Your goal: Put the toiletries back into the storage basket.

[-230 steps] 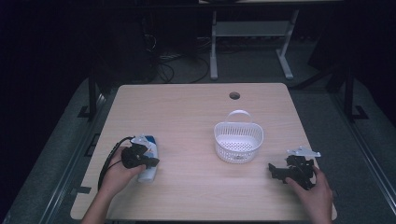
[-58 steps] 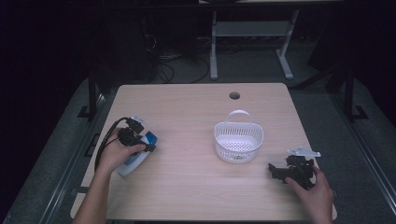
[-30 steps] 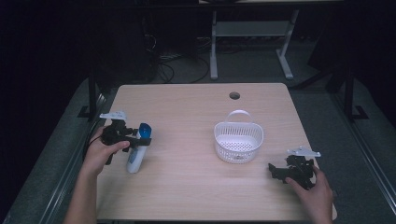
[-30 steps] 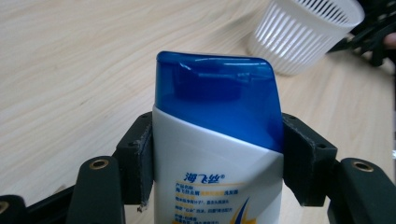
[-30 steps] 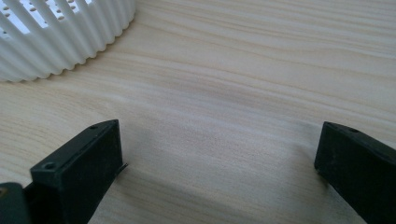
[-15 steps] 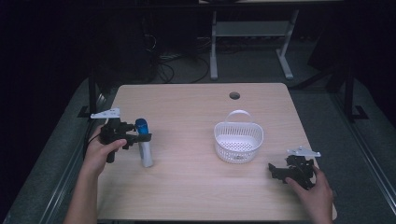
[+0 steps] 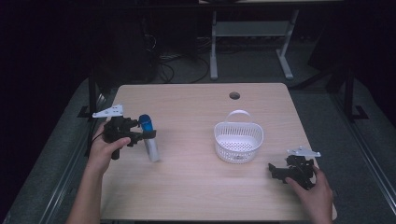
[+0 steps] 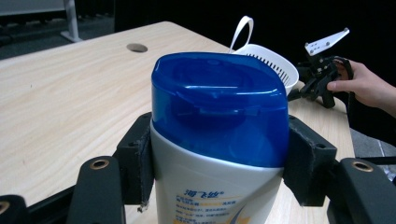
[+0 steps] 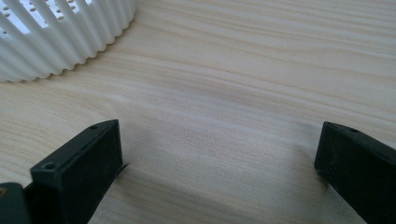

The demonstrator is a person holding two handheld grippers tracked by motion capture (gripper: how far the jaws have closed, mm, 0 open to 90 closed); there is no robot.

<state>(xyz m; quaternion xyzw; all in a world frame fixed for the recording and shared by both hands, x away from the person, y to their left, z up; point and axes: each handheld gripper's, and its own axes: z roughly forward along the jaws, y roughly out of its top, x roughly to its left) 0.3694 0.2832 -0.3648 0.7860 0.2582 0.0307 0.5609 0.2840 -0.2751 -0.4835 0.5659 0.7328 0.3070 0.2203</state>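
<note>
the bottle (image 7: 150,140), white-bodied with a blue cap, stands about upright near the left edge of the table (image 7: 196,186), its base low at the tabletop, though the high view does not settle whether it rests there. the left gripper (image 7: 140,135) has it clamped just under the cap: in the left gripper view both black pads press against the bottle's (image 8: 219,140) sides, one on each flank, with the cap rising above them. the person's left hand (image 7: 108,147) holds the gripper body from the table's left edge.

well apart to the right, past the middle of the table, sits the white basket (image 7: 238,142), slotted walls and a hoop handle standing up at its far side. its floor looks bare from above, with nothing told apart inside it. in the left gripper view the basket (image 8: 275,65) shows behind the cap.

farther right and nearer the person, the right gripper (image 7: 276,170) lies low on the table in the right hand (image 7: 317,191), pointing toward the basket. in the right gripper view its jaws stand wide with only bare wood between them, and the basket's ribbed wall (image 9: 60,37) curves across the upper left, apart from the pads.

a round hole (image 7: 234,95) is cut in the table's far side.
</note>
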